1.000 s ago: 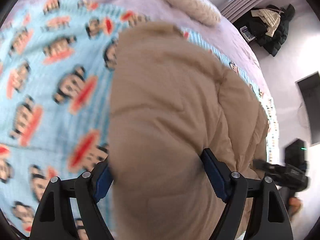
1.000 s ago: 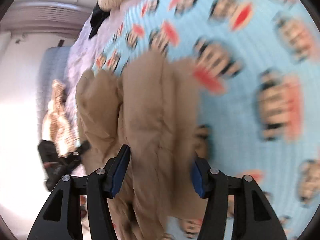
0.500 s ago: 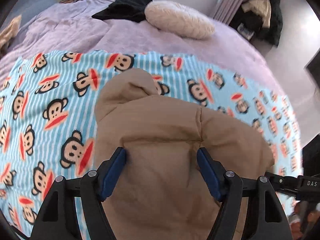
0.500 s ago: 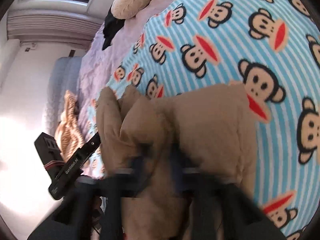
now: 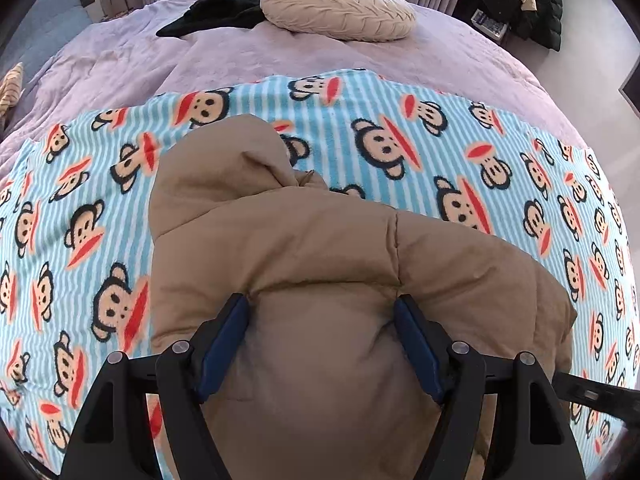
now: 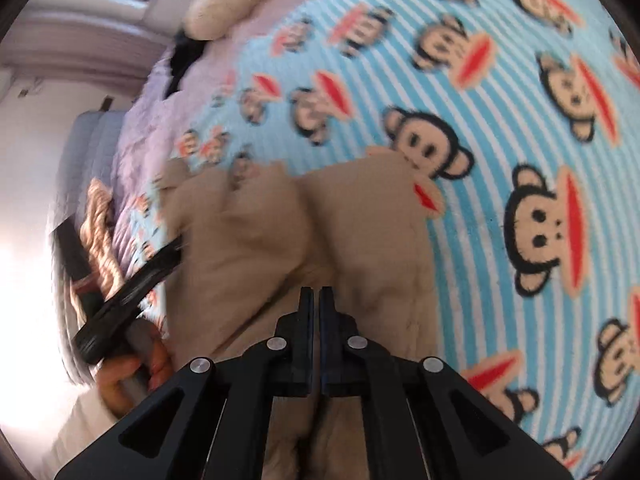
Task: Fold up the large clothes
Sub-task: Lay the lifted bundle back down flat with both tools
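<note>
The tan puffer jacket point(image 5: 320, 280) lies bunched on the monkey-print blanket point(image 5: 460, 152), filling the lower centre of the left wrist view, its hood point(image 5: 232, 160) poking up toward 11 o'clock. The left gripper point(image 5: 322, 312) sits down at 6 o'clock with its blue pads spread wide, and a puffy fold bulges up between them, both pads touching fabric but not pinching it: released, by the look of it.

In the right wrist view, which is rather blurred, the right gripper point(image 6: 316, 300) stands at 6 o'clock with its fingers drawn together to a thin slit over the jacket point(image 6: 304, 232). Clenched, yes, though whether any cloth is caught in that slit I cannot tell. At 9 o'clock a hand point(image 6: 128, 372) carries the other black tool just off the jacket's left edge.

Now the edges. The jacket's far border runs from 10 to 3 o'clock in the left view, with open blanket beyond it from 9 round to 3. The blanket's far edge meets the lilac bedspread point(image 5: 140, 64) at 12 o'clock. Further back at 12 sit a round cream cushion point(image 5: 340, 12) and, touching its left side, a black garment point(image 5: 228, 8). In the right view broad blanket point(image 6: 520, 100) spreads from 12 to 4 o'clock.
</note>
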A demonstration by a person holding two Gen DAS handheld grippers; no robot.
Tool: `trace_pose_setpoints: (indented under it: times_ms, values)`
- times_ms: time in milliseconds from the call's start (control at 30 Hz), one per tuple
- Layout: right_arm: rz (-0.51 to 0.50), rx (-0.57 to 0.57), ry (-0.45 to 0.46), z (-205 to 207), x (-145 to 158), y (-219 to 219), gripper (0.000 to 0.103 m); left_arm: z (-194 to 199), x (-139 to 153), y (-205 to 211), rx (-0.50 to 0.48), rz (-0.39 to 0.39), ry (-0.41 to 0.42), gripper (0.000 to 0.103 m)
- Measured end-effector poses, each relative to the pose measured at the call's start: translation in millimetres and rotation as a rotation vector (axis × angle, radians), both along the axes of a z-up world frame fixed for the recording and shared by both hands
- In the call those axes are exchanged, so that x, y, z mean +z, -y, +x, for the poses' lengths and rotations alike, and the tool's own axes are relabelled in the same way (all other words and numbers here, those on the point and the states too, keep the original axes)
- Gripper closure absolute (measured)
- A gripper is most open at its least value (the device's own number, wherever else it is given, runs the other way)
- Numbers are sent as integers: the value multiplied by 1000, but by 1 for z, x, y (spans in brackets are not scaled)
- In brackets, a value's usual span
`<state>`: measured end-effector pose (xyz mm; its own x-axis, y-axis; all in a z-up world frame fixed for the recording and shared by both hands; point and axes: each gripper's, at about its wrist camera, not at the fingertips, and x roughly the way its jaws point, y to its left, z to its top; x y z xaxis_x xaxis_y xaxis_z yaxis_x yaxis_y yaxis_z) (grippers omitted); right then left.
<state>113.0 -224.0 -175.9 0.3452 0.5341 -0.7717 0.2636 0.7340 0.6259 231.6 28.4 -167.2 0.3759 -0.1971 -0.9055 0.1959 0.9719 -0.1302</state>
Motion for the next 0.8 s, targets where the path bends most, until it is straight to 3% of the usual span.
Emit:
trace_pose_setpoints:
  times_ms: [100, 167, 267, 400, 500, 633, 800]
  values:
    - [20, 105, 77, -15, 33, -26, 100, -2, 2, 1, 3, 11, 8, 28]
    - [6, 190, 78, -23, 40, -47, 100, -6, 11, -2, 16, 28, 25, 28]
    - [-78, 273, 41, -35, 32, -69, 100, -22, 36, -17, 17, 2, 69, 28]
    - [-129, 294, -15, -46, 13, -79, 100, -65, 68, -55, -8, -23, 95, 28]
    - [-141, 304, -57, -53, -3, -88, 100, -106, 64, -75, -10, -24, 51, 28]
    - [-162, 286, -100, -54, -19, -95, 100, -149, 31, -79, -6, 1, -73, 28]
    - [-199, 303, -127, -51, -5, -101, 100, -171, 27, -82, 29, -30, -130, 28]
